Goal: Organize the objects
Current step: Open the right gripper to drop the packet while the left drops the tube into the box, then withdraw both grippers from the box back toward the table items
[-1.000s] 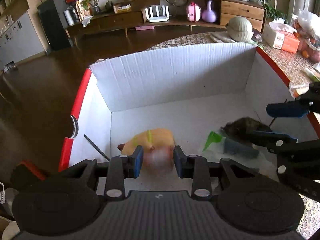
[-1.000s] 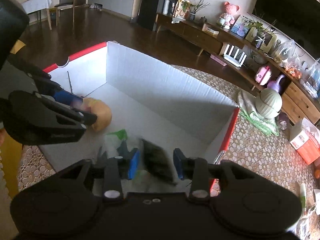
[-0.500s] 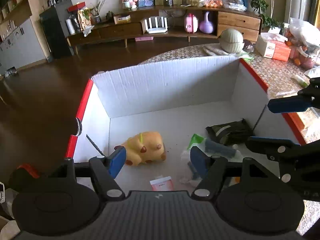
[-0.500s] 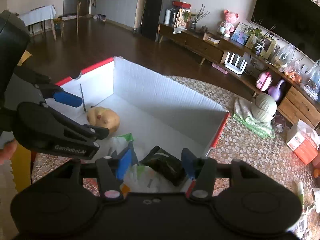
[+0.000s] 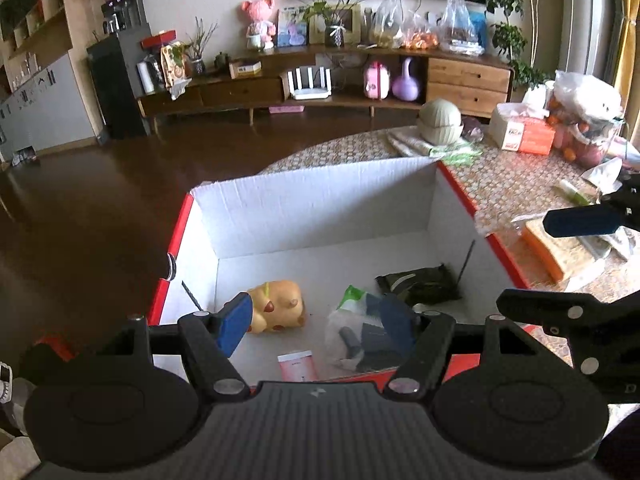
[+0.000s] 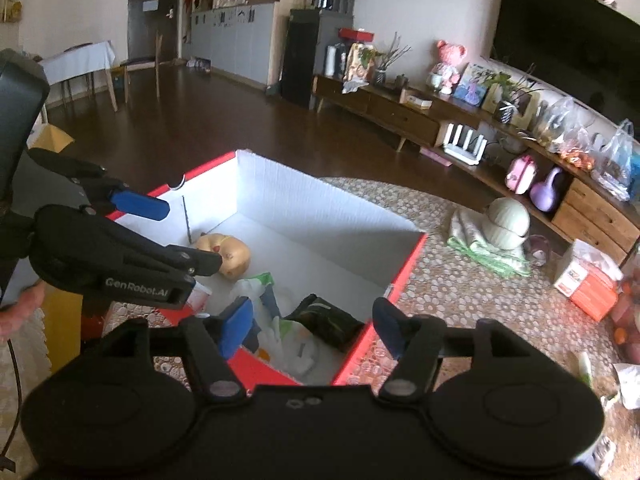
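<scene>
A white cardboard box (image 5: 320, 204) (image 6: 320, 208) with red outer sides stands on the table. Inside lie a yellow pig toy (image 5: 280, 306) (image 6: 226, 250), a dark green packet (image 5: 420, 284) (image 6: 324, 322), a clear plastic bag of items (image 5: 356, 332) (image 6: 288, 344) and a small pink card (image 5: 298, 366). My left gripper (image 5: 316, 326) hangs open above the box's near edge, holding nothing. My right gripper (image 6: 312, 328) is also open and empty, above the box's near right corner.
On the patterned table to the right lie an orange-and-white tissue box (image 5: 524, 134) (image 6: 588, 280), a green round bowl on a cloth (image 5: 440, 122) (image 6: 506, 224), plastic bags, an orange book (image 5: 556, 248) and scattered packets. A wooden sideboard (image 5: 320, 88) lines the far wall.
My left gripper let go of the yellow pig toy, which now lies in the box; my right gripper released the dark packet. Both opened wide and drew back and up out of the box.
</scene>
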{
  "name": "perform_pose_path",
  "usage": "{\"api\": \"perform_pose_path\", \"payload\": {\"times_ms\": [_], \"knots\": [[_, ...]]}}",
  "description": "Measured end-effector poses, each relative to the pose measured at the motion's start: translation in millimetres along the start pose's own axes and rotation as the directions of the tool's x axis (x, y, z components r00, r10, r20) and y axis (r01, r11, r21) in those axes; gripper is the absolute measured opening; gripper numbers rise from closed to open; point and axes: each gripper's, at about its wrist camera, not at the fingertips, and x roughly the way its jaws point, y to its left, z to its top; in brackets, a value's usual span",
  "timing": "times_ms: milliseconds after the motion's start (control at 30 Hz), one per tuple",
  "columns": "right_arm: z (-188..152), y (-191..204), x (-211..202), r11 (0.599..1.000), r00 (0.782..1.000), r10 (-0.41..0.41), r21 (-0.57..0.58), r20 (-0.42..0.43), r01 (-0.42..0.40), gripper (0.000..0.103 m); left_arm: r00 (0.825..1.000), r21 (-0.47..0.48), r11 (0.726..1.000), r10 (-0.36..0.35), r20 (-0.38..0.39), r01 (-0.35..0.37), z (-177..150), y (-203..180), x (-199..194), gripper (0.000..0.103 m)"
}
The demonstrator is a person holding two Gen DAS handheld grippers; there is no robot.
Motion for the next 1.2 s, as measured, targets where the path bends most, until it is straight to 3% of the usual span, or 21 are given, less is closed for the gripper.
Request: {"api": "perform_pose_path", "payload": {"times_ms": [133, 267, 533, 800, 967, 1200], "knots": [[-5.8, -3.6, -21.0, 1.0, 1.0, -0.001, 0.013, 0.026, 0.001, 0.072, 0.999, -0.009, 1.0, -0.023, 0.025, 0.023, -0.2, -10.1, -16.8, 0.07], [-15.3, -10.1, -43.0, 0.999, 0.999, 0.003, 0.039, 0.051, -0.005, 0.079, 0.998, 0.002, 0.999, -0.038, 0.055, 0.038, -2.0, -25.1, -33.8, 0.079], [-48.7, -27.7, -81.2, 0.998, 0.997, 0.012, 0.066, 0.08, -0.018, 0.081, 0.994, 0.002, 0.998, -0.068, 0.082, 0.068, -10.9, -62.7, -51.8, 0.081], [-89.5, -59.0, -106.3, 0.992, 0.996, -0.053, 0.116, 0.076, 0.044, 0.082, 0.988, 0.006, 0.989, -0.146, 0.06, 0.145, -23.3, -107.5, -49.7, 0.086], [-115.1, -90.4, -118.9, 0.983, 0.993, -0.101, 0.164, 0.069, 0.088, 0.082, 0.98, 0.016, 0.982, -0.19, 0.053, 0.189, -23.9, -140.9, -45.2, 0.098], [-151.8, -134.1, -130.9, 0.961, 0.983, -0.178, 0.221, 0.047, 0.164, 0.082, 0.977, 0.028, 0.978, -0.208, 0.058, 0.206, -15.3, -187.9, -30.5, 0.102]]}}
